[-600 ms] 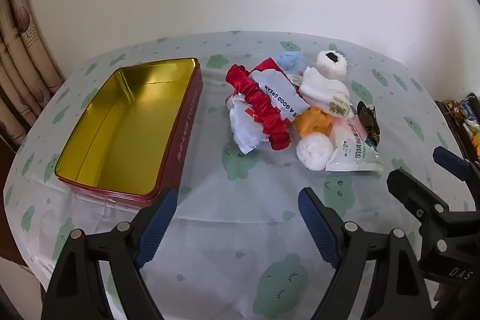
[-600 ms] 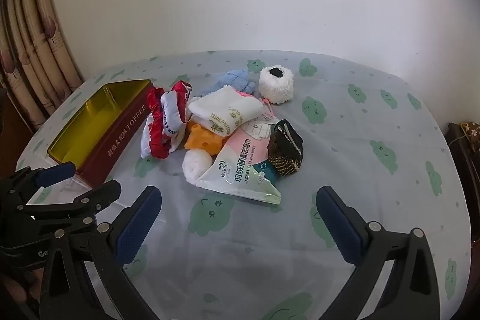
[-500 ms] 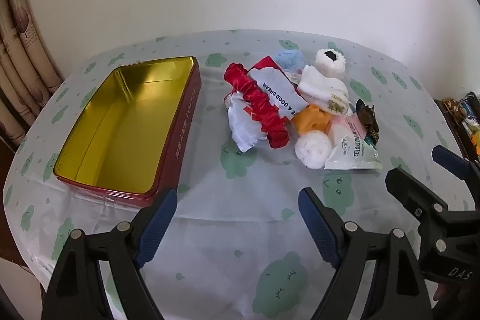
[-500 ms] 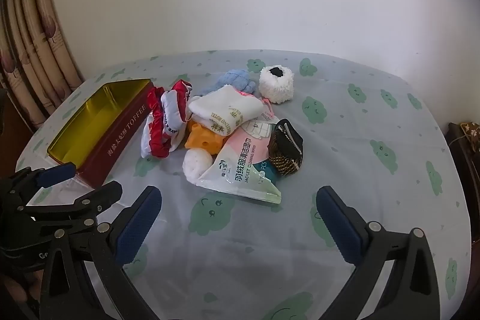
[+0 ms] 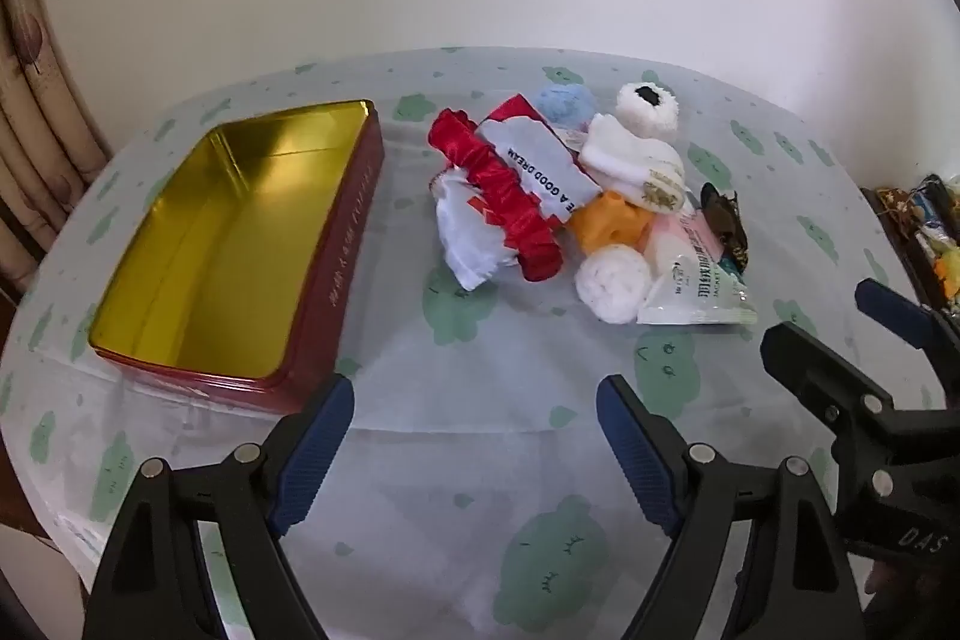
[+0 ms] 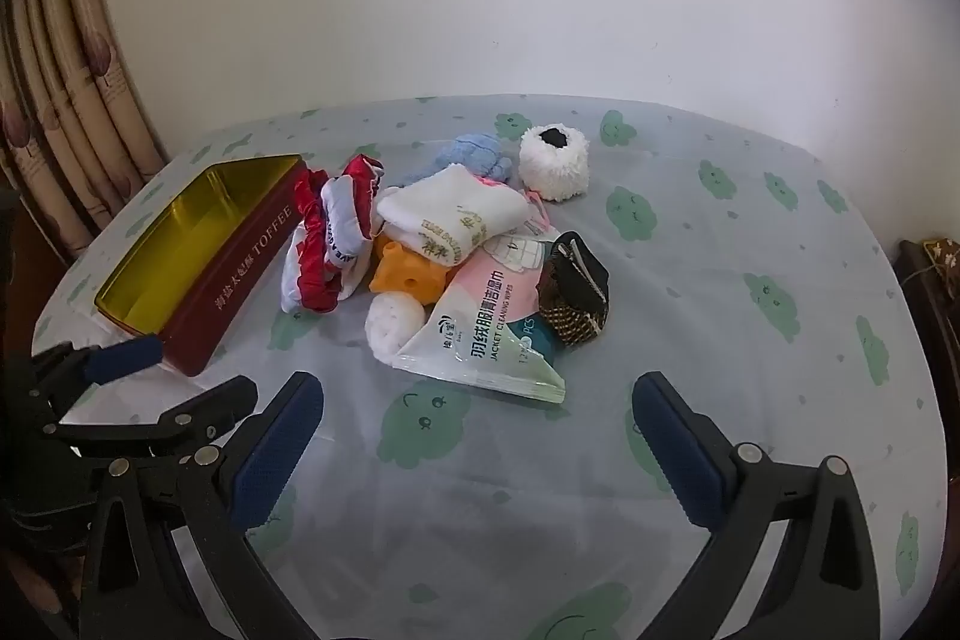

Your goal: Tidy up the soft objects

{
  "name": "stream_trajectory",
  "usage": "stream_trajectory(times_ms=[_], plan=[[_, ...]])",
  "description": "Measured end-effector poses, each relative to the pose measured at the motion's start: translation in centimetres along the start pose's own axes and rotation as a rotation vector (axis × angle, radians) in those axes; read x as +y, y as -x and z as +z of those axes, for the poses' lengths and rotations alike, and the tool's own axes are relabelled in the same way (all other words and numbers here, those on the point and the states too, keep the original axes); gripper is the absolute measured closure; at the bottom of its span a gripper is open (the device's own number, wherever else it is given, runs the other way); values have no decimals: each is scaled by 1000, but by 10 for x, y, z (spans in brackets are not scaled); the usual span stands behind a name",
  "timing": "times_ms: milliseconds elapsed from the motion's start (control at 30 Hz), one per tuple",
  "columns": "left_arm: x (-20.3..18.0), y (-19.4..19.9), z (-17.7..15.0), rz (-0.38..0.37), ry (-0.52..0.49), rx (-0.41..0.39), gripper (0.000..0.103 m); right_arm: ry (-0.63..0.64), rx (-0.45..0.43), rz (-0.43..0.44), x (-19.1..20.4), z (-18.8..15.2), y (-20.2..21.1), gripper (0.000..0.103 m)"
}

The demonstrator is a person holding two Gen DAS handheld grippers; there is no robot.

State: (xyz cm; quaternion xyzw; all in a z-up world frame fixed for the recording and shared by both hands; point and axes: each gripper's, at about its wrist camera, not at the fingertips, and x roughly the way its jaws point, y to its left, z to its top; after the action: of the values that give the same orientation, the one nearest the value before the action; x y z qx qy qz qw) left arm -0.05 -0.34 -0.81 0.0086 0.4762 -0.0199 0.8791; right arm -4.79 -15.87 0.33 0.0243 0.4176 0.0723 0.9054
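Both grippers spread wide, empty | soft pile [image 6: 456, 250] lies just right of tin [image 5: 240, 244], ahead of left gripper [image 5: 474, 436] and right gripper [image 6: 477, 430] | right gripper nearer wipes pack [image 6: 486, 334], left nearer tin

Showing soft, even daylight in both views, bright without harsh shadows. Casting only faint shade beside the red tin [image 5: 336, 274] and under the pile of soft objects [image 6: 474, 268]. Glaring warmly off the tin's gold inside. Bending straight lines strongly toward the edges, darkening into black corners. Staying fairly sharp at centre, softening slightly at the rims.
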Motion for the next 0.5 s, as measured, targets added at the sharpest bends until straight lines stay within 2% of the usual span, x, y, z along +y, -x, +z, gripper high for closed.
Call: stream_trajectory(times_ms=[167, 500], plan=[[-2, -4, 1, 33, 4, 10, 17, -6, 5, -5, -2, 0, -2, 1], [0, -13, -3, -13, 14, 46, 17, -9, 11, -4, -2, -1, -3, 1]])
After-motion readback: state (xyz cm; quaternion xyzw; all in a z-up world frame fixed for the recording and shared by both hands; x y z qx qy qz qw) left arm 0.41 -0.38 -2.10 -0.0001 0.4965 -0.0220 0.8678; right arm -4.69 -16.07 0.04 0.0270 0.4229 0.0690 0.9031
